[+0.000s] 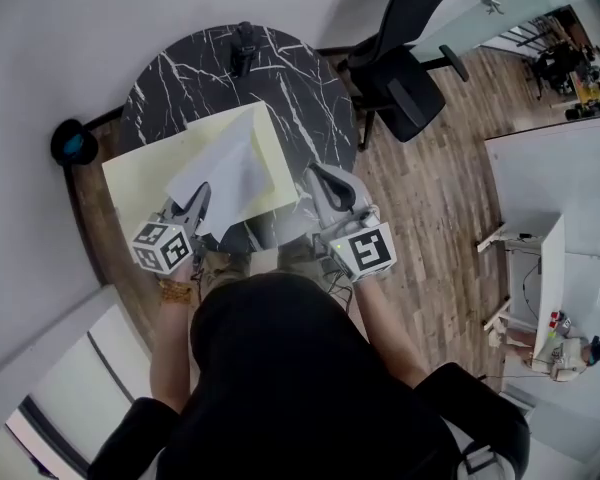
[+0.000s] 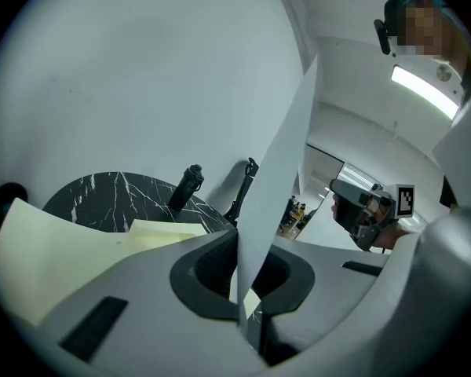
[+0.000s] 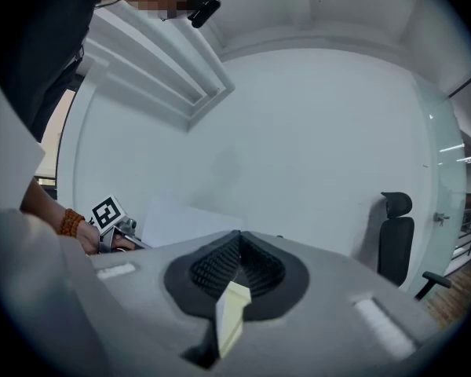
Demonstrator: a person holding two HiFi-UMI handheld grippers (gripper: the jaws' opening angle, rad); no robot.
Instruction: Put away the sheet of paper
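A white sheet of paper [image 1: 225, 173] hangs over a pale yellow folder [image 1: 145, 176] that lies open on the round black marble table [image 1: 310, 88]. My left gripper [image 1: 198, 206] is shut on the sheet's near edge. In the left gripper view the sheet [image 2: 276, 179] stands upright between the jaws, with the folder [image 2: 59, 250] below it. My right gripper [image 1: 318, 180] is at the folder's right edge, shut on a yellow corner [image 3: 231, 314]. The sheet [image 3: 180, 222] and the left gripper [image 3: 114, 228] show at the left of the right gripper view.
A black bottle-like object [image 1: 243, 48] stands at the table's far edge, also seen in the left gripper view as the bottle [image 2: 184, 187]. A black office chair [image 1: 400, 68] is to the right, a white desk [image 1: 560, 188] further right, and a dark round object [image 1: 75, 146] on the floor at left.
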